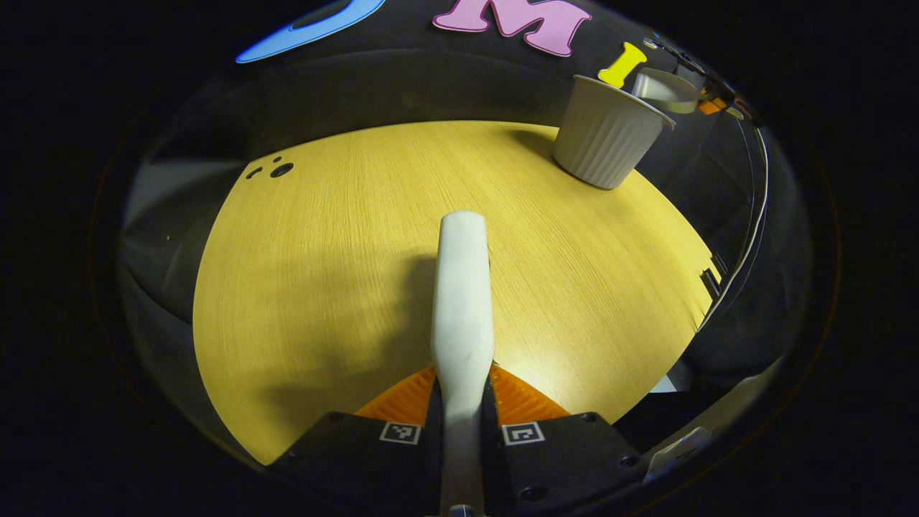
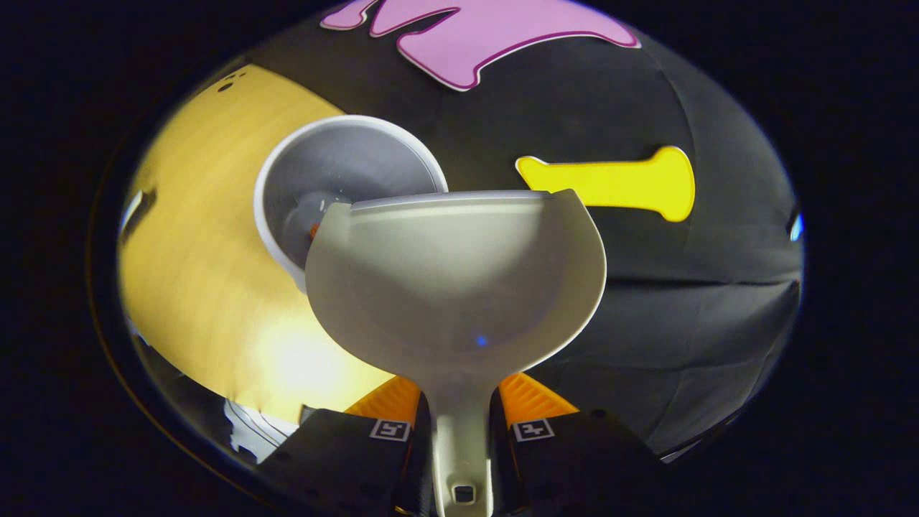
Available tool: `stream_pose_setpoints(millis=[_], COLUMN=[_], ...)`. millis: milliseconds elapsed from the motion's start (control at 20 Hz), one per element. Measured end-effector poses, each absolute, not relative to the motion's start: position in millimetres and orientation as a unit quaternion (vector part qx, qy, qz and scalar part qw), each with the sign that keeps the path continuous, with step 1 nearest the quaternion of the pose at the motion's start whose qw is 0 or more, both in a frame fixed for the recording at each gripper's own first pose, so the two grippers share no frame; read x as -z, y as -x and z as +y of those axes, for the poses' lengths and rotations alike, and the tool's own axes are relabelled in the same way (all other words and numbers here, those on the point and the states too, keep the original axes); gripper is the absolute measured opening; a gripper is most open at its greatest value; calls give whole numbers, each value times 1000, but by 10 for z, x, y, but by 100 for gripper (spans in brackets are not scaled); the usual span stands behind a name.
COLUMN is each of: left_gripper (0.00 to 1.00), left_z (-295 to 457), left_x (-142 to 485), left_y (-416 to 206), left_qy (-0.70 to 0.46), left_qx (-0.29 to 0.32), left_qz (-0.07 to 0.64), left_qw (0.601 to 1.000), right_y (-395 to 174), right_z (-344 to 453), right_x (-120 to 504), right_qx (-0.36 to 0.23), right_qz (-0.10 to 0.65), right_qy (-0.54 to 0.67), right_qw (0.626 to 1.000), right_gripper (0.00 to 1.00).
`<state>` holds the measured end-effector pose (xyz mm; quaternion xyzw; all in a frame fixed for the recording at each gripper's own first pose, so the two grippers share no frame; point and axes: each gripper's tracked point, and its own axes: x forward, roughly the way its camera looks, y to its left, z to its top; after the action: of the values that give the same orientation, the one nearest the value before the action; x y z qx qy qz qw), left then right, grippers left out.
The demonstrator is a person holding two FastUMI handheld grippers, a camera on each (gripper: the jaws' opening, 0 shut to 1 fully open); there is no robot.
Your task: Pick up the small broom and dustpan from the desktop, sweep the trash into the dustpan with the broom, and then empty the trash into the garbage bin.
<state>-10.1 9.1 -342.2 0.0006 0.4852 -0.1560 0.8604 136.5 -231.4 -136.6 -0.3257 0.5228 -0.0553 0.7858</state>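
Observation:
My left gripper is shut on the small white broom, which points forward over the wooden table; its bristles are hidden. The white ribbed garbage bin stands at the far right of the table. The pale dustpan hangs just above the bin's far rim. In the right gripper view, my right gripper is shut on the dustpan's handle. The dustpan's scoop looks empty, and its front lip lies over the open bin. A small orange speck lies inside the bin.
Black cloth walls close in right behind the bin. Small dark holes mark the table's far left corner. The table's right edge drops off beside a white cable.

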Motion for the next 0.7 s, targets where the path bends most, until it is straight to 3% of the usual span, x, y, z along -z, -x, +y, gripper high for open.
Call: stream_pose_setpoints(millis=[300,700], left_gripper=[27,27], left_z=[125,141], left_x=[3380,3334], left_y=[53,61], left_qy=[-10,-17], left_qx=[159,155], left_qz=[481,478], left_qw=[862,865], right_y=[-765,314], right_z=[-1854,-748], right_x=[1284,2103], right_qx=[38,-14], right_qz=[473,484], right_qy=[218,100], right_qw=[853,869], right_gripper=[36,36])
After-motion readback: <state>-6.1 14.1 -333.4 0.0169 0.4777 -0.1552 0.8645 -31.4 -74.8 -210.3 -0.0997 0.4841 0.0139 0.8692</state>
